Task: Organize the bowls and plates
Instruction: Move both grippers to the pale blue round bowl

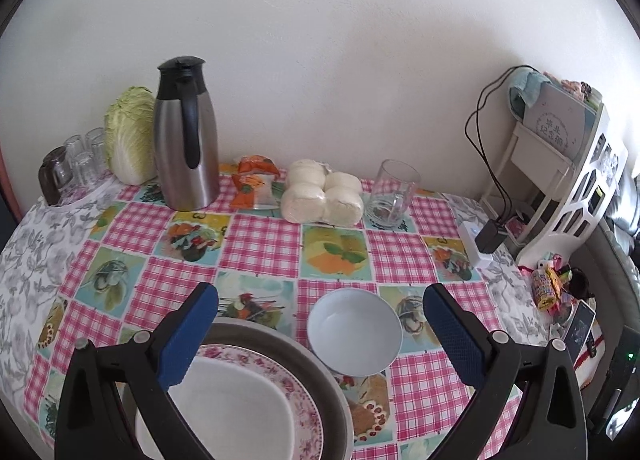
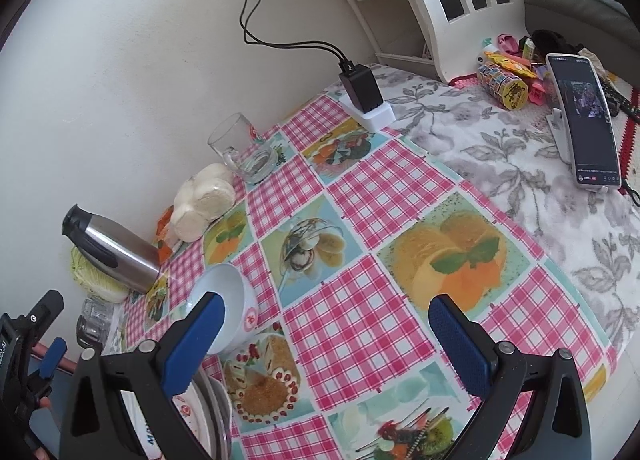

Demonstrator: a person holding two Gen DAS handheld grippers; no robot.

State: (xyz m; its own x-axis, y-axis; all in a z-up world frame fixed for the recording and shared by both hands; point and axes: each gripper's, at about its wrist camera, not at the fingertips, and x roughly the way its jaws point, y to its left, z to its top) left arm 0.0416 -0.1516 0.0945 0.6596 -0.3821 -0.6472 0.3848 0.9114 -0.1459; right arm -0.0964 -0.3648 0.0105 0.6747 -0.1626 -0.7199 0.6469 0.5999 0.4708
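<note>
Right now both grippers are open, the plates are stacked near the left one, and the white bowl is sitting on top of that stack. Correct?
Not quite. The bowl stands on the tablecloth beside the plates, not on top of them; the left wrist view shows it. The rest holds: the left gripper and right gripper are both open, and the plates are stacked by the left one.

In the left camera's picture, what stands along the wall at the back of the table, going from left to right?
Drinking glasses → cabbage → steel thermos jug → orange snack packet → white steamed buns → glass mug → charger block → white shelf rack.
</note>
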